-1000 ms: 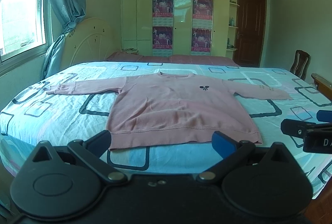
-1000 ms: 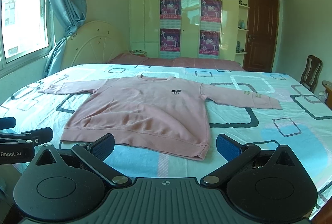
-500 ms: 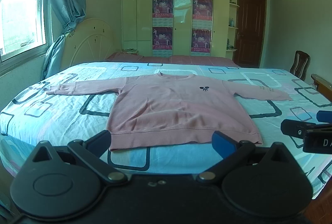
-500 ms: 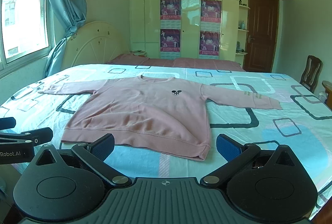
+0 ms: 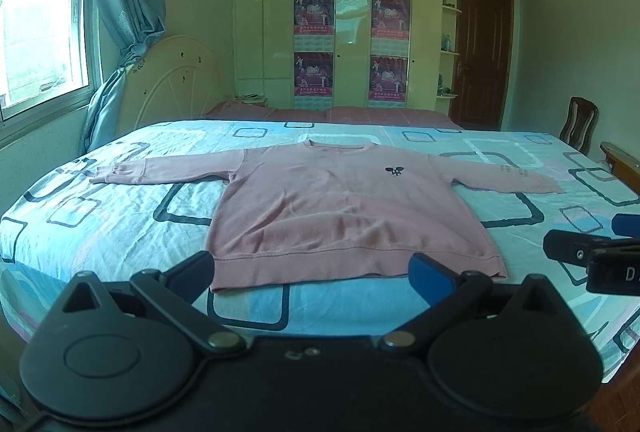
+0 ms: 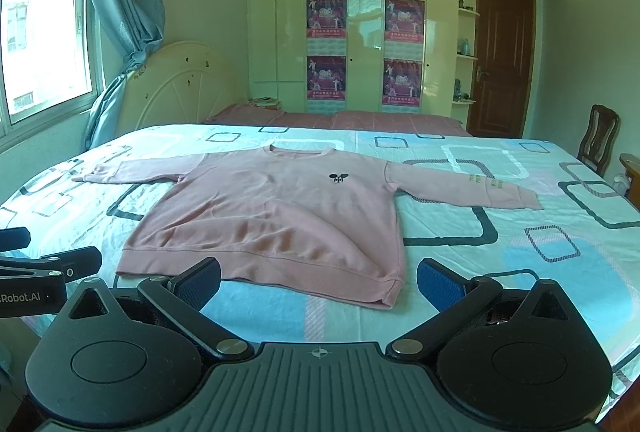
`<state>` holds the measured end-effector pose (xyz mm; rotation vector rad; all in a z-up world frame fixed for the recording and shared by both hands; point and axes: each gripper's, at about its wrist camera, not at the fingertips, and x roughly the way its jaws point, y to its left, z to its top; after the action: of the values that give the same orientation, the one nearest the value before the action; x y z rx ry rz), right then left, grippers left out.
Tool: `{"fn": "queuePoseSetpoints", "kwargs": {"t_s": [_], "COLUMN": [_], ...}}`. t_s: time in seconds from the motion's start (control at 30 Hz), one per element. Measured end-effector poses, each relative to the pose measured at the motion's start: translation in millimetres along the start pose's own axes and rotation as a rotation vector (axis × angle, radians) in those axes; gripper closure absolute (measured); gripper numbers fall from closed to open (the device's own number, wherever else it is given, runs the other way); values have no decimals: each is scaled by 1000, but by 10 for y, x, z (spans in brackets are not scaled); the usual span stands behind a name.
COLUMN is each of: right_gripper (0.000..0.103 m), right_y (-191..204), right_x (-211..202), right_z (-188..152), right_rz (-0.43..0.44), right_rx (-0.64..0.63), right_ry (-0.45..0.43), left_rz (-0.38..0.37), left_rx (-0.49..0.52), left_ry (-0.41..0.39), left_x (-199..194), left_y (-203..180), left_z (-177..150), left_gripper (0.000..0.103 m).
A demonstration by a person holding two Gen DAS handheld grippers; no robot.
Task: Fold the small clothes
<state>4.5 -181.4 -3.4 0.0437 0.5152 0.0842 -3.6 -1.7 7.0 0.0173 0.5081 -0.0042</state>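
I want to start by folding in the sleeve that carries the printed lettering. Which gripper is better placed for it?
Right, probably. That sleeve lies toward the right gripper's side of the pink sweatshirt. The left gripper sits nearer the plain sleeve. Both are open and empty.

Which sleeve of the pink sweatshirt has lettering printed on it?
The sleeve toward the chair side; the window-side sleeve is plain pink.

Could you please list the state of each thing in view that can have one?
pink sweatshirt: unfolded, flat on the bed, front up, sleeves spread.
left gripper: open, holding nothing.
right gripper: open, holding nothing.
door: closed.
curtain: drawn aside, tied back.
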Motion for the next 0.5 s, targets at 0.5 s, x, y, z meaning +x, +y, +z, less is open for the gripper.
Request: {"fn": "queuePoseSetpoints", "kwargs": {"t_s": [0.5], "right_gripper": [0], "right_y": [4], "right_x": [21], "right_z": [2], "right_rz": [-1], "right_rx": [1], "right_ry": [2], "left_rz": [0], "left_rx": [2], "left_ry": [1], "left_x": [-1], "left_y": [29], "left_z": [11], "left_gripper": [0]}}
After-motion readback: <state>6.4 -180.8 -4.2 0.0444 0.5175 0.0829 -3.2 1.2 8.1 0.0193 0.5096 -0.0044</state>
